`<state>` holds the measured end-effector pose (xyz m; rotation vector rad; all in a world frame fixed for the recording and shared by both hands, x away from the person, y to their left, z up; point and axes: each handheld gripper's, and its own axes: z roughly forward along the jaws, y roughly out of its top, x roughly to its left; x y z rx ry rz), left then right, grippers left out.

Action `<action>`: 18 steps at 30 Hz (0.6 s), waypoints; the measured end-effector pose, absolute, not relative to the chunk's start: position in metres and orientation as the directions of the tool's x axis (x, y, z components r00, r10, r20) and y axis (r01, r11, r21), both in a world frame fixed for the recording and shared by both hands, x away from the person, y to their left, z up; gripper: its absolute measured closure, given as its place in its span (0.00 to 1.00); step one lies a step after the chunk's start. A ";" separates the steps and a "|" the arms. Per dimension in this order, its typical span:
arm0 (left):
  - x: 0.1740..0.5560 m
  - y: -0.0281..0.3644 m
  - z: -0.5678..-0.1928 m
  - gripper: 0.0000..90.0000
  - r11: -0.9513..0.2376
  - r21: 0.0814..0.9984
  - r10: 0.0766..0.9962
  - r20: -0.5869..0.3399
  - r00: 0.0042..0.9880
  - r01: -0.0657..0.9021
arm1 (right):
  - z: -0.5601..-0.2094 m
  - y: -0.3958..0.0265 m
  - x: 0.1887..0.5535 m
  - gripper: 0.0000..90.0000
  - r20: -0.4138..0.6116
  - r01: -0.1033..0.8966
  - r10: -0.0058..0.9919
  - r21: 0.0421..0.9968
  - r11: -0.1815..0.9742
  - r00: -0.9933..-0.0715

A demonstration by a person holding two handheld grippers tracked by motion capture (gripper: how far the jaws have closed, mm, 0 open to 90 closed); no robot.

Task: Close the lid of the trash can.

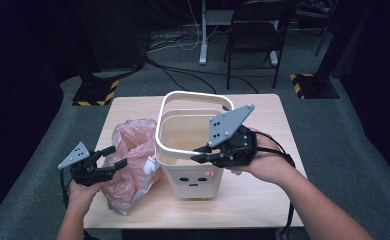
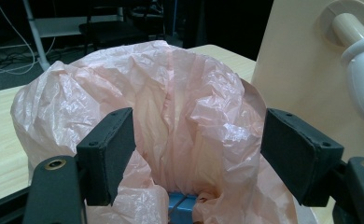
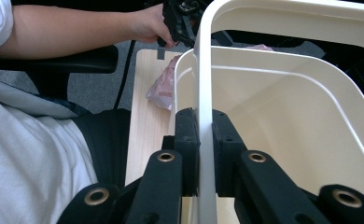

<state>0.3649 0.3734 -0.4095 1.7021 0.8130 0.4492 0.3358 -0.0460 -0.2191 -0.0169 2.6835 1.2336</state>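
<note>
The cream bin (image 1: pixel 190 150) stands near the middle of the worktop (image 1: pixel 263 190), a small face printed on its front wall. Its hoop handle (image 1: pixel 183 102) is swung up over the open top, and the right hand-held gripper (image 1: pixel 203 154) is clamped on that handle at the near rim; from the right gripper view the white band of the handle (image 3: pixel 203 140) runs straight up between the two black pads, which press it from both sides. The person's right hand (image 1: pixel 265 162) wraps the tool's body, with the grey plate tilted up above it.

Just beside the bin, on its left, lies a crumpled pink plastic bag (image 1: pixel 130 160), touching the bin's side wall. The left hand-held gripper (image 1: pixel 114 156) sits at the bag's near left edge with its jaws spread wide. In the left gripper view the bag (image 2: pixel 171 112) bulges up between the pads, which stand clear of it on either side
</note>
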 end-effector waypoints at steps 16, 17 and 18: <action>0.365 0.373 -0.410 0.29 -0.119 0.951 0.716 -0.116 0.688 0.284 | -0.221 -0.038 0.334 0.92 -0.163 -0.106 0.022 0.732 0.673 -0.986; 0.365 0.373 -0.410 0.29 -0.119 0.951 0.716 -0.116 0.688 0.285 | -0.221 -0.038 0.334 0.92 -0.162 -0.105 0.022 0.732 0.673 -0.987; 0.365 0.374 -0.410 0.29 -0.121 0.951 0.717 -0.116 0.688 0.286 | -0.221 -0.038 0.334 0.92 -0.161 -0.105 0.021 0.731 0.674 -0.987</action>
